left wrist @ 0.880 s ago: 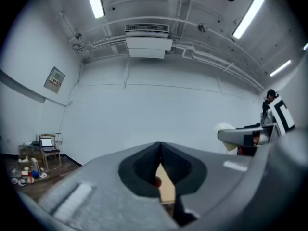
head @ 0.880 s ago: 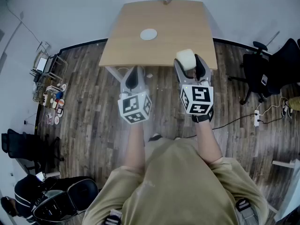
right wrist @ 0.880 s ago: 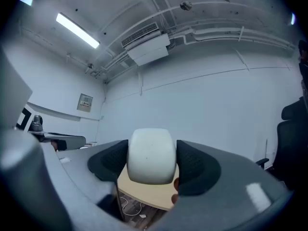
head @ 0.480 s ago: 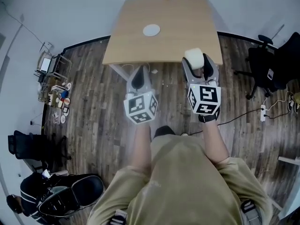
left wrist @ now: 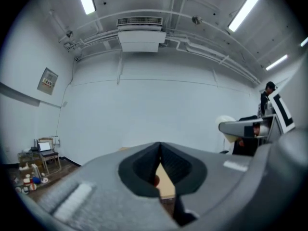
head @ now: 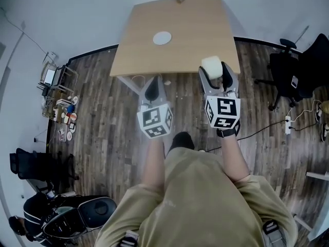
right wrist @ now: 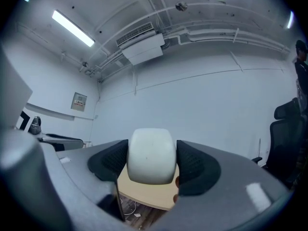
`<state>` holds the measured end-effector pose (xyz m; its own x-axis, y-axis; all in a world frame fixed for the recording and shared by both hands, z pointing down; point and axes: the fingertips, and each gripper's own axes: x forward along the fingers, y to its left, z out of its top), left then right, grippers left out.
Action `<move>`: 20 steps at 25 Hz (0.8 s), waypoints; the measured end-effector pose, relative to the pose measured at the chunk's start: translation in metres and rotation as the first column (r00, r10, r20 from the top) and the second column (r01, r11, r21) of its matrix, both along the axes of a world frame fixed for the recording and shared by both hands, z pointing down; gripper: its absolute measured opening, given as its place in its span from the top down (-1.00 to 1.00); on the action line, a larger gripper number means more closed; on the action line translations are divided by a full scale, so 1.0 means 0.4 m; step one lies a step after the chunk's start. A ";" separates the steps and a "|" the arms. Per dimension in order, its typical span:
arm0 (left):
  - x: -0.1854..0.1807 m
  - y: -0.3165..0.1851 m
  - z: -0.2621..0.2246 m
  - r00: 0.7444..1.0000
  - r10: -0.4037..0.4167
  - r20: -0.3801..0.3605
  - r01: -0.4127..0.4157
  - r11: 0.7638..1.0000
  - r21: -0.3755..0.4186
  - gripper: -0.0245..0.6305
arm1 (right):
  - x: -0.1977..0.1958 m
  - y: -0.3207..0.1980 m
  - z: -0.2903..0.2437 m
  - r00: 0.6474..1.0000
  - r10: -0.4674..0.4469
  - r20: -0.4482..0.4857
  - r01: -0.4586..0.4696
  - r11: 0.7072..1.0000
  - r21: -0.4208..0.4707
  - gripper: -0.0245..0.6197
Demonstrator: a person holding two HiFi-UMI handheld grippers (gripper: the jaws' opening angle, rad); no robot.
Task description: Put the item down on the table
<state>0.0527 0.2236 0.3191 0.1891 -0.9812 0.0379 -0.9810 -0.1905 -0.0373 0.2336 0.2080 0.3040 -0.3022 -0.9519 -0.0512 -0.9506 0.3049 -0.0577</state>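
A cream-white rounded block [right wrist: 151, 155] sits clamped between the dark pads of my right gripper [right wrist: 152, 159], which is shut on it. From the head view the block [head: 211, 65] hangs over the near right corner of the light wooden table [head: 180, 19], with the right gripper [head: 216, 73] held level. My left gripper [head: 152, 86] is shut with nothing in it, just short of the table's near edge. Its pads [left wrist: 144, 170] meet in the left gripper view, and a slice of the table [left wrist: 164, 183] shows beyond them.
A small white disc [head: 162, 37] lies on the table's middle. An office chair [head: 290, 76] stands to the right on the wooden floor, a cable and power strip [head: 287, 124] beside it. Clutter and a rack [head: 54, 94] stand at the left wall, a black chair [head: 77, 217] at lower left.
Both grippers and my body have moved slightly forward towards the table. The block stays gripped in the right gripper.
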 end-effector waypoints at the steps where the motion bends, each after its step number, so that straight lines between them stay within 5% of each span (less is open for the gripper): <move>1: 0.002 -0.001 -0.001 1.000 -0.005 0.022 0.005 1.000 0.012 0.92 | -0.003 -0.001 -0.002 1.000 -0.005 -0.012 0.005 1.000 0.010 -0.06; 7: -0.001 -0.045 0.047 0.994 0.007 0.108 -0.007 1.000 0.003 0.92 | -0.043 -0.046 0.040 0.996 -0.046 -0.070 0.047 0.999 0.013 -0.06; 15: -0.101 -0.245 0.075 0.999 0.033 0.035 -0.033 0.999 0.011 0.92 | -0.128 -0.260 0.075 0.996 -0.018 -0.093 0.019 1.000 0.010 -0.06; 20: -0.257 -0.423 0.069 0.997 0.075 0.012 -0.076 0.996 0.043 0.92 | -0.239 -0.428 0.051 0.992 -0.004 -0.129 0.008 0.999 0.031 -0.06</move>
<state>-0.0502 0.0542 0.3468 0.2623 -0.9650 -0.0018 -0.9634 -0.2617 -0.0574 0.1381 0.0369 0.3245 -0.3140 -0.9485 -0.0416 -0.9476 0.3104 0.0753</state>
